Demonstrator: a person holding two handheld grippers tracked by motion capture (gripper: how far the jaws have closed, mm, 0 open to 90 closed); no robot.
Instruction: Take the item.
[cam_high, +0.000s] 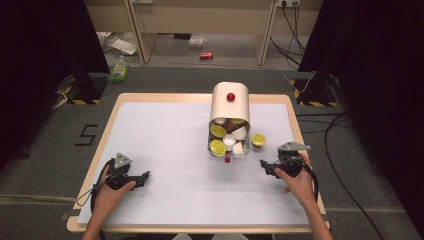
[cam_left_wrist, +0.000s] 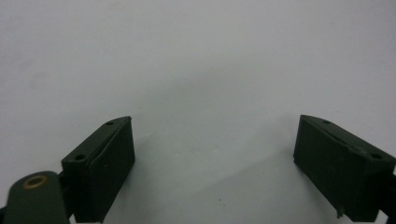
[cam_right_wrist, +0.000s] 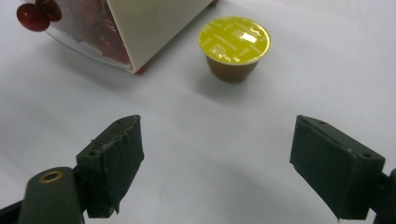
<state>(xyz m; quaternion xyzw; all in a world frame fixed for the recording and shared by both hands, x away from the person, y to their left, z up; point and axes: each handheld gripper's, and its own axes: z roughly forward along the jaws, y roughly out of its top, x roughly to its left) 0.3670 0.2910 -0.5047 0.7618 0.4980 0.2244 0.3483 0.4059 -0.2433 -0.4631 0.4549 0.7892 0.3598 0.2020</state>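
A cream-coloured container (cam_high: 230, 102) with a red knob (cam_high: 230, 97) stands at the back middle of the white mat, its clear drawer (cam_high: 228, 142) pulled out and holding several coffee capsules. One yellow-lidded capsule (cam_high: 258, 139) stands upright on the mat just right of the drawer; the right gripper view shows the same capsule (cam_right_wrist: 235, 46) ahead of the jaws, beside the container's corner (cam_right_wrist: 144, 28). My right gripper (cam_high: 263, 165) rests open at the right, a little in front of that capsule. At the front left, my left gripper (cam_high: 145, 176) is open over bare mat.
The drawer's small red knob (cam_high: 227, 159) juts toward me at its front. The white mat (cam_high: 165, 145) covers a wooden table whose edge (cam_high: 98, 145) frames it. Cables, a red can (cam_high: 206, 55) and clutter lie on the floor behind.
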